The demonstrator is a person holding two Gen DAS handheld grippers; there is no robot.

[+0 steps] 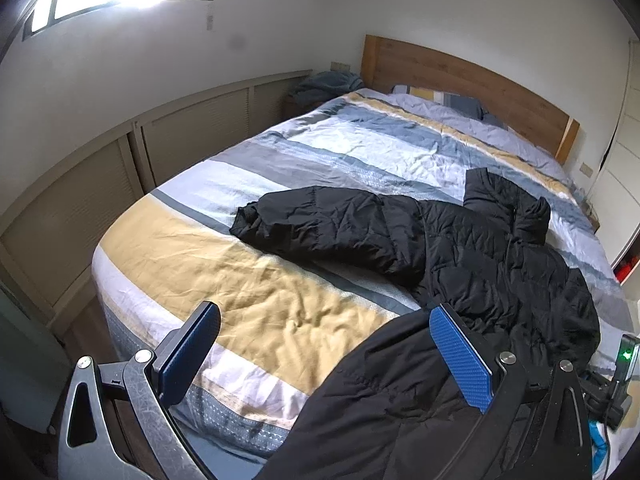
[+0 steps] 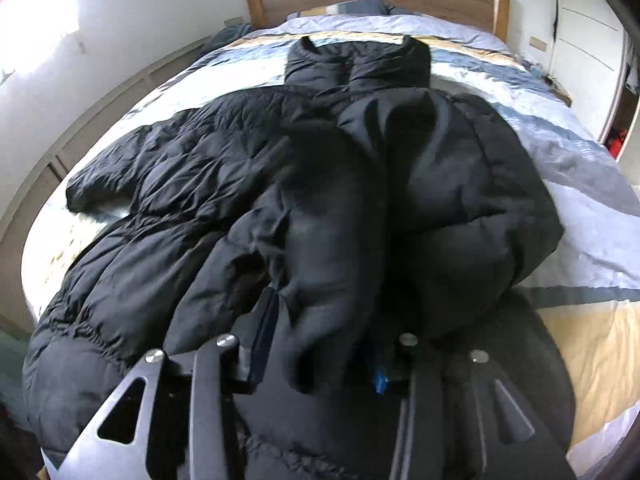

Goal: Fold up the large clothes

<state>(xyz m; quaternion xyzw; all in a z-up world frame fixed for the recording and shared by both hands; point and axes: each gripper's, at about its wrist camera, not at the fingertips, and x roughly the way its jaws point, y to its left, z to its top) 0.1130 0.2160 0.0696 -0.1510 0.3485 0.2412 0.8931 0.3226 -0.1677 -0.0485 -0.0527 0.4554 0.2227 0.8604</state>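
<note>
Here a black puffer jacket (image 1: pixel 460 240) lies spread across a bed (image 1: pixel 240 272) covered with a duvet striped in yellow, white, grey and blue. The collar points toward the wooden headboard (image 1: pixel 460 76), and one sleeve (image 1: pixel 320 224) stretches out flat to the left over the yellow and grey stripes. The hem end hangs over the foot of the bed, close under both cameras. The left claw (image 1: pixel 324 348) hovers above the bed's near corner with its blue-padded fingers (image 1: pixel 460 360) wide apart, holding nothing; its right finger sits over the jacket's lower edge, its left finger over bare duvet. The right claw (image 2: pixel 320 344) is clamped on a thick bunch of the jacket's right side (image 2: pixel 340 260), with fabric bulging up between the fingers and hiding most of the pads. A pillow (image 2: pixel 352 7) rests against the headboard, and louvred panels (image 1: pixel 80 208) run along the wall left of the bed.
</note>
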